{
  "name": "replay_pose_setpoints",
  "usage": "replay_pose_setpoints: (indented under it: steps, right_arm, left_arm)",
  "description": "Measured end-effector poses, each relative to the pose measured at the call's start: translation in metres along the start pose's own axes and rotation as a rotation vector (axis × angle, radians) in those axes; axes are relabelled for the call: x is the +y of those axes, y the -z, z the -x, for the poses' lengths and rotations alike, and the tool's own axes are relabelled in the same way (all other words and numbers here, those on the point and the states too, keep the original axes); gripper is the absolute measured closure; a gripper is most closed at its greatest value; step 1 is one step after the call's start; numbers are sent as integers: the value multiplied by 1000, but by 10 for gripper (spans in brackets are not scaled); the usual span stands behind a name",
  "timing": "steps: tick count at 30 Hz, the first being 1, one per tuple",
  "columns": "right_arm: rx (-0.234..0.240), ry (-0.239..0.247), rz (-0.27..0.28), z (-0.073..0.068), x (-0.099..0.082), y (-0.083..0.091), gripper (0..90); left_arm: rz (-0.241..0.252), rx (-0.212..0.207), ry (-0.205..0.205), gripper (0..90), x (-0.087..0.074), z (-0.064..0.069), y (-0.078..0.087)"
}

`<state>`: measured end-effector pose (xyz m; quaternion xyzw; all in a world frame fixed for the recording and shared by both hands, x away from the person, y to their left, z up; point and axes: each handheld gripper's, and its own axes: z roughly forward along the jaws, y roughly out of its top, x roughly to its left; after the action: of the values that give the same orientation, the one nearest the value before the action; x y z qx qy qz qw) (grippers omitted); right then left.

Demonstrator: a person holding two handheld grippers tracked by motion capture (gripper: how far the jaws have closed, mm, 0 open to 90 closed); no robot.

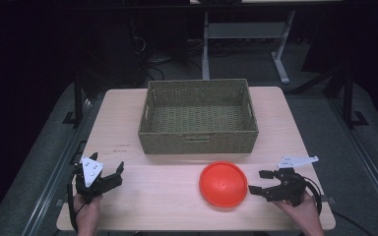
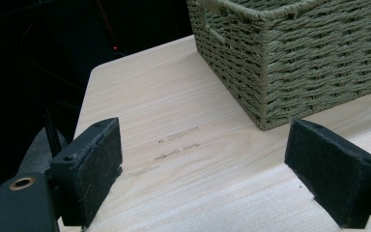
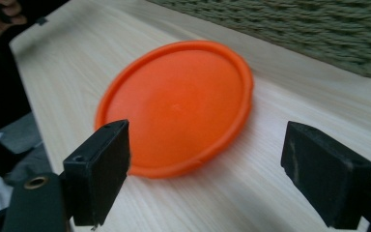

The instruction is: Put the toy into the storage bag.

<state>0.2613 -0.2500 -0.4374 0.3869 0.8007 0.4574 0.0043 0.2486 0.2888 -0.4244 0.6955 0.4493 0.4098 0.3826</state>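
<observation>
**Orange disc lies flat ahead of the right jaws**

A pale wooden table [image 1: 177, 196] stands in a dark room, bearing a woven green-grey rectangular basket [image 1: 198, 118] at its far side. The likely trouble: the flat, round orange plastic disc [image 1: 223, 184] sits low on the wood, so the jaws could slide over its thin rim or push it away — a poor pinch might also drop it short of the basket.

The right gripper [image 1: 257, 182] is spread wide and empty; in its own view the disc [image 3: 176, 107] lies just ahead, between the jaws and nearer the left one. The left gripper [image 1: 119, 173], also wide open and empty, rests well apart — the basket's corner [image 2: 290, 63] ahead of it.
</observation>
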Motion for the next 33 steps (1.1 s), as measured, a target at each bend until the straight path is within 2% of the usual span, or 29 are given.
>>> replay_pose_setpoints:
  steps: [7,8,13,14,21,22,24,28,33]
  right_arm:
    - [13,-6,-29,4,12,-8,191]
    - [-6,-3,-39,4,15,-11,203]
    - [-6,4,-67,3,21,-20,194]
    - [-5,13,-82,4,25,-24,195]
    - [-7,12,-79,7,37,-33,212]
    - [-17,13,-88,8,39,-38,214]
    - [-22,14,-96,8,39,-40,220]
    - [-54,18,-163,7,36,-49,256]
    - [-50,9,-187,8,33,-55,322]
  left_arm:
    - [-1,-2,-12,127,0,1,0]
    - [-1,1,-12,127,0,1,0]
    - [-4,0,-12,127,0,2,-1]
    - [-8,-2,-22,127,1,2,-1]
    - [-5,4,-29,127,1,3,-2]
    - [-17,3,-35,127,1,3,-2]
    - [-20,1,-45,127,1,3,-1]
    - [-12,1,-49,127,1,4,-1]
    - [-8,1,-45,127,2,6,-1]
